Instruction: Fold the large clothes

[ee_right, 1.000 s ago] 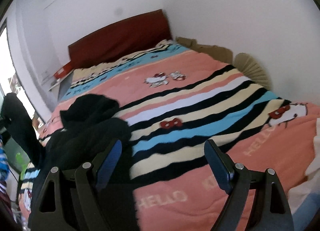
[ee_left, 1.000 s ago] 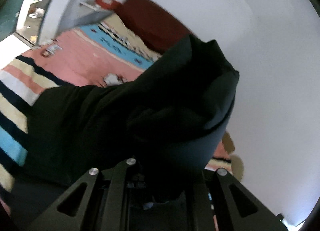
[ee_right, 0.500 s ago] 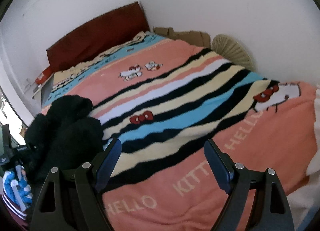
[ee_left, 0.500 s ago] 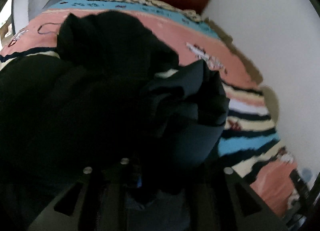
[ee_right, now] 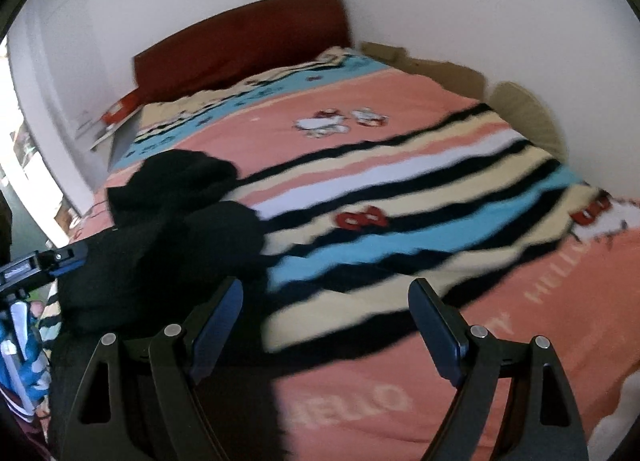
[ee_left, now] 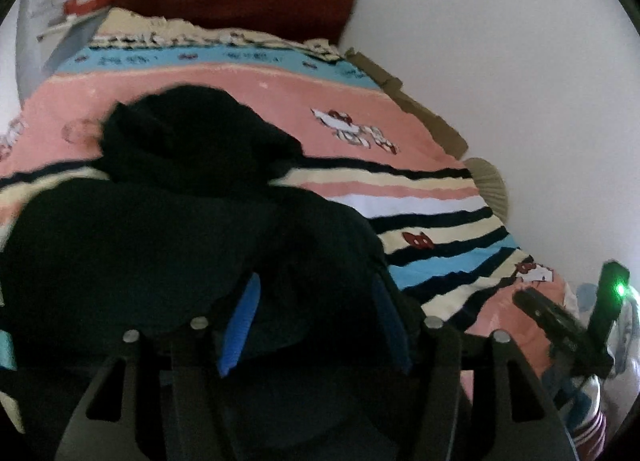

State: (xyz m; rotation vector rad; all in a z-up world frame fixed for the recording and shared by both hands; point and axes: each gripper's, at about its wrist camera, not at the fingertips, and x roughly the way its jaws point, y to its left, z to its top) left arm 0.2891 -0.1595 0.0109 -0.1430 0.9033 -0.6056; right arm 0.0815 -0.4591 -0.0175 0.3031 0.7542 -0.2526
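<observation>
A large black garment (ee_left: pixel 168 201) lies bunched on the left side of the striped pink bedspread (ee_left: pixel 400 189); it also shows in the right wrist view (ee_right: pixel 168 229). My left gripper (ee_left: pixel 316 301) is open, its blue-padded fingers just over the near folds of the garment, gripping nothing. My right gripper (ee_right: pixel 324 321) is open and empty above the bedspread (ee_right: pixel 400 189), to the right of the garment. The right gripper's body shows at the right edge of the left wrist view (ee_left: pixel 568 325).
A dark red headboard (ee_right: pixel 240 45) stands against the white wall at the far end. Cardboard (ee_right: pixel 432 61) and a round fan-like object (ee_right: pixel 524 113) sit between bed and right wall. A shelf with a red box (ee_right: pixel 120 109) is at far left.
My left gripper lowered the black garment onto the bed and opened, letting it go. My right gripper stayed open and shifted slightly over the bedspread.
</observation>
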